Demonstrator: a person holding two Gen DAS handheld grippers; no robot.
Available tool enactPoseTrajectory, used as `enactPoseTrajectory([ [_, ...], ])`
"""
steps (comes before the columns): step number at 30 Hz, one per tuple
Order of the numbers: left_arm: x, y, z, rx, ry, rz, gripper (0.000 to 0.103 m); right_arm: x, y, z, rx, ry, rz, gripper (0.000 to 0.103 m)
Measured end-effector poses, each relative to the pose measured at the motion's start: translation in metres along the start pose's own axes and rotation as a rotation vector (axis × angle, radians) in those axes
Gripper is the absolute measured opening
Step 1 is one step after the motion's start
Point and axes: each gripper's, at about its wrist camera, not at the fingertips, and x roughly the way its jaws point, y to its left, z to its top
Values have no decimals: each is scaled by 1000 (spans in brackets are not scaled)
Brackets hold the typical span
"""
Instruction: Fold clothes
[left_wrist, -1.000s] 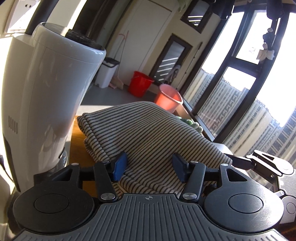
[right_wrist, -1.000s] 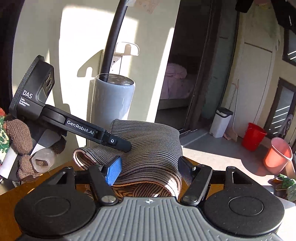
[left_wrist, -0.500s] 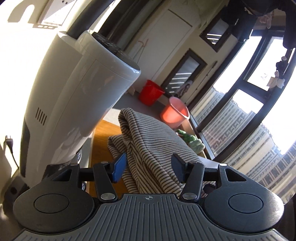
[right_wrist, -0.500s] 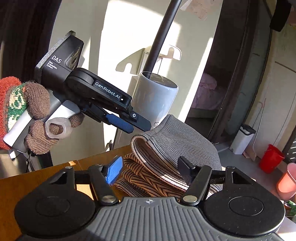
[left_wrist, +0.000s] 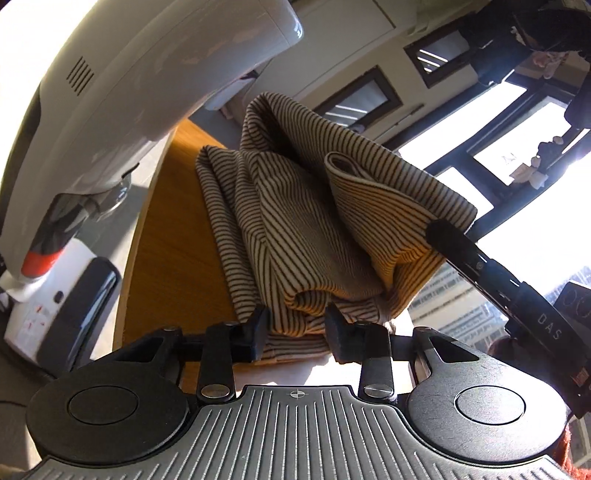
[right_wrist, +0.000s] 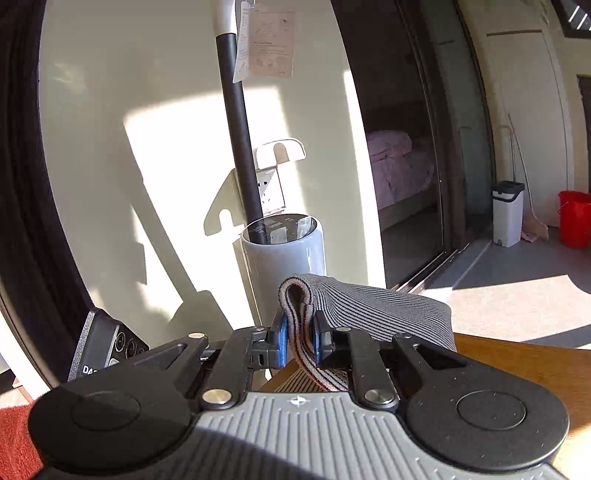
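Since a second ago, the right gripper (right_wrist: 298, 341) has gone from spread wide to clamped on a doubled edge of the cream, dark-striped knit garment (left_wrist: 303, 229), and that corner is now lifted off the pile. One garment is in play, bunched on the round wooden table (left_wrist: 177, 251), its raised corner hanging from the right gripper's black fingers (left_wrist: 448, 240) in the left view. Between the left gripper (left_wrist: 297, 334) pads, set fairly narrow, a lower fold of the cloth sits; whether they press it I cannot tell. One white cylindrical floor-cleaner body (right_wrist: 282, 258) with a black pole stands just beyond the table. Only the right view shows the one red bucket (right_wrist: 574, 218), the white bin (right_wrist: 508, 212) and the bedroom doorway; only the left view shows the sunlit windows (left_wrist: 509, 147).
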Motion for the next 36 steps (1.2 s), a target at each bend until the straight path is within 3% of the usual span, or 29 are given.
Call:
enactPoseTrajectory([
  [3, 17, -2, -2, 7, 18, -3, 36, 25, -3, -14, 66, 107, 44, 14],
  [6, 21, -6, -7, 34, 19, 6, 37, 53, -8, -41, 82, 206, 12, 14],
  [10, 5, -12, -11, 110, 24, 50, 40, 53, -16, -51, 117, 197, 33, 14],
  [12, -12, -9, -10, 115, -2, 76, 51, 51, -7, -53, 22, 198, 6, 14],
  [16, -47, -8, 8, 97, -111, 91, 51, 49, 39, -72, -343, 190, -115, 16],
  [18, -56, -15, 21, 100, -163, 85, 51, 49, 60, -86, -511, 188, -170, 22],
  [21, -42, -38, 40, 159, -181, 77, 51, 45, 69, -94, -598, 188, -201, 23],
  [25, 17, -58, 48, 260, -78, 134, 47, 17, 55, -78, -511, 170, -167, 28],
  [27, 31, -59, 44, 301, -68, 172, 46, -6, 37, -65, -400, 133, -165, 63],
  [29, 31, -63, 42, 326, -75, 179, 46, -22, 14, -56, -269, 90, -191, 75],
  [34, 29, -66, 39, 336, -75, 192, 46, -17, -44, -55, 61, 83, -240, 80],
  [35, 28, -67, 39, 336, -75, 194, 46, -11, -50, -59, 87, 105, -248, 78],
  [36, 27, -67, 38, 337, -74, 195, 46, -4, -54, -63, 101, 126, -255, 69],
])
